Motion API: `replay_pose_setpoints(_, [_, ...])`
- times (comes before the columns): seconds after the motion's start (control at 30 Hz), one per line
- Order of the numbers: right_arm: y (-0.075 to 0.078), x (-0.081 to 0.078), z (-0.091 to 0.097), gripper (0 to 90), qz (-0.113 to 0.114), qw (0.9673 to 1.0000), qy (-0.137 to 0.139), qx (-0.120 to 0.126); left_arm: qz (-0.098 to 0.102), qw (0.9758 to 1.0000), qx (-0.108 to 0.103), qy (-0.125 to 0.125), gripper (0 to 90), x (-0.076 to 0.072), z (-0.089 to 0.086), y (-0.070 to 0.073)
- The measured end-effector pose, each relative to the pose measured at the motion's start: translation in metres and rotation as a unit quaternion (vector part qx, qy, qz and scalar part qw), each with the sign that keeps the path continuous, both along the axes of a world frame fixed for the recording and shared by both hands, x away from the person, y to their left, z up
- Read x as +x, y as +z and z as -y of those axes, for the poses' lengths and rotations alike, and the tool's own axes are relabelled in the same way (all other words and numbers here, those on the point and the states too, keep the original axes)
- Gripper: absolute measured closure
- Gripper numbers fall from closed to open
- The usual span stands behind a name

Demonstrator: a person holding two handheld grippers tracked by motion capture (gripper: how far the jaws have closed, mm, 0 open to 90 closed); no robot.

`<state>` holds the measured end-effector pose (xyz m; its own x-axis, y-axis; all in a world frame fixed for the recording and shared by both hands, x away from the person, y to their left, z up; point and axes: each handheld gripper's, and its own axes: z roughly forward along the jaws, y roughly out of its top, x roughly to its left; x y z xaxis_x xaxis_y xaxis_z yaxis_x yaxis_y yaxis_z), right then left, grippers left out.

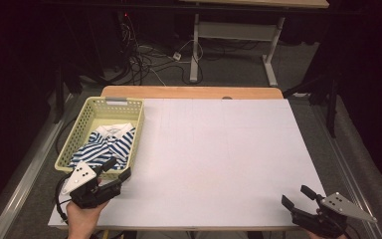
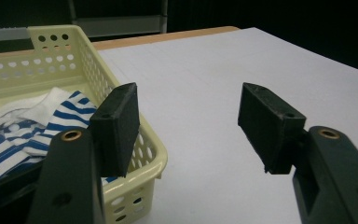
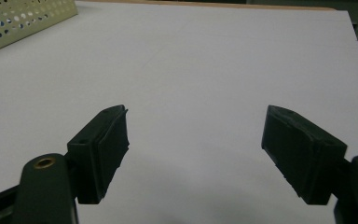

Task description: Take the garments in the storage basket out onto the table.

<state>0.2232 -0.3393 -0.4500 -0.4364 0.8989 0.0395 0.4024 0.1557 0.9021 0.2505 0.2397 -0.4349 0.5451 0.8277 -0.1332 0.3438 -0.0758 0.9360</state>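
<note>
Fingers of the left gripper [image 1: 118,170] are standing spread and empty at lower left, the blue-and-white striped cloth shirt [image 1: 104,146] lying just above them inside the pale yellow perforated plastic basket [image 1: 132,104]; right gripper [image 1: 295,197], likewise spread, is sitting well apart at lower right.

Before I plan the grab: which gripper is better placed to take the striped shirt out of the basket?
Left. The left gripper hovers open at the near end of the yellow basket, right by the striped shirt. The right gripper sits open at the table's far-right corner, well away.
</note>
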Motion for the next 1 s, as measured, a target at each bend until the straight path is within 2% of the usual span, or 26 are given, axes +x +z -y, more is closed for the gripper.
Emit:
replay_pose_setpoints(0.17, [0.000, 0.000, -0.001, 23.2, 0.000, 1.0000, 0.001, -0.003, -0.002, 1.0000, 0.001, -0.003, 36.9, 0.007, 0.005, 0.002])
replay_pose_setpoints(0.3, [0.000, 0.000, -0.001, 23.2, 0.002, 1.0000, 0.001, -0.003, -0.005, 0.9999, 0.013, -0.007, 36.9, 0.013, 0.011, 0.002])
replay_pose_setpoints(0.63, [0.000, 0.000, -0.001, 23.2, 0.001, 1.0000, 0.001, -0.004, -0.006, 0.9999, 0.009, -0.008, 36.9, 0.022, 0.015, 0.007])
replay_pose_setpoints(0.83, [0.000, 0.000, -0.001, 23.0, 0.001, 1.0000, -0.002, -0.003, -0.001, 0.9997, 0.025, 0.002, 35.6, 0.030, 0.017, 0.012])
replay_pose_setpoints(1.0, [0.000, 0.000, 0.000, 23.0, 0.002, 1.0000, -0.007, 0.001, -0.018, 0.9992, 0.036, 0.004, 34.0, 0.043, 0.019, 0.015])
